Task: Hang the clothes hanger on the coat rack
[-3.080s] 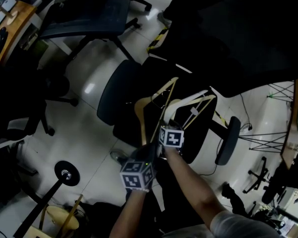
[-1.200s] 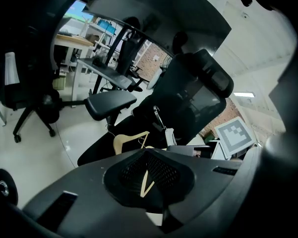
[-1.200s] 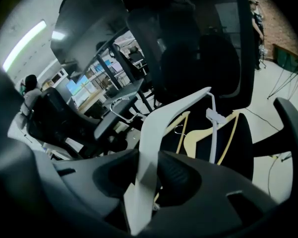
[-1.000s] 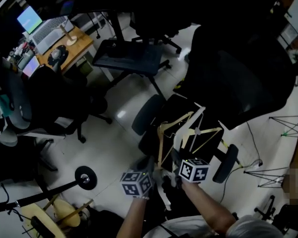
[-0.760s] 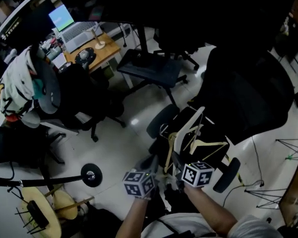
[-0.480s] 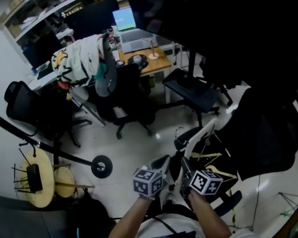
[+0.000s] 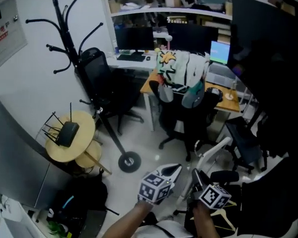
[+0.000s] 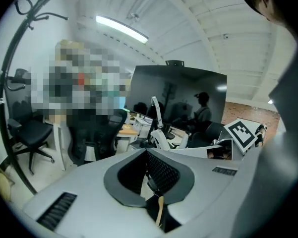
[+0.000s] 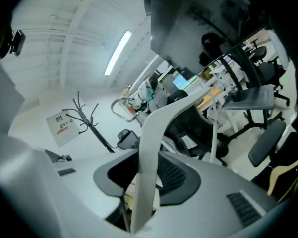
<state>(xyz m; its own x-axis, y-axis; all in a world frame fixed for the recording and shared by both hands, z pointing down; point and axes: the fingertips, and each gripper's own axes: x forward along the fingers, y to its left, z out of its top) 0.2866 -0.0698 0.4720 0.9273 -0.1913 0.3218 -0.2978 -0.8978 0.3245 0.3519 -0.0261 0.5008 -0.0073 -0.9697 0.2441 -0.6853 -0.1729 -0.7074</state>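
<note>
- One coat rack (image 7: 71, 36) is the goal: a black pole with curved pegs at the top. It slants across the head view's upper left, well apart from both tools, and no hanger is on it yet.
- Judged from that, the carry-over step is in hand. The next move calls for swinging left towards the rack, lifting above a peg, then turning the hook to drop over it.
- White hanger (image 7: 213, 149): it sits low and right of centre in the head view, near the person. Its long axis rises out of the right tool, up and away, and in the right gripper view it bends off to the upper right. I cannot make out its hook, so where the hook faces is unclear.
- Wooden hanger (image 8: 159, 212): only a thin sliver shows, standing upright low between the left tool's pads.
- Right tool (image 7: 196, 178): clamped on the white hanger's arm, with the jaws held partly apart by it.
- Left tool (image 7: 169, 171): narrow, and it seems to pinch that wooden sliver.
</note>
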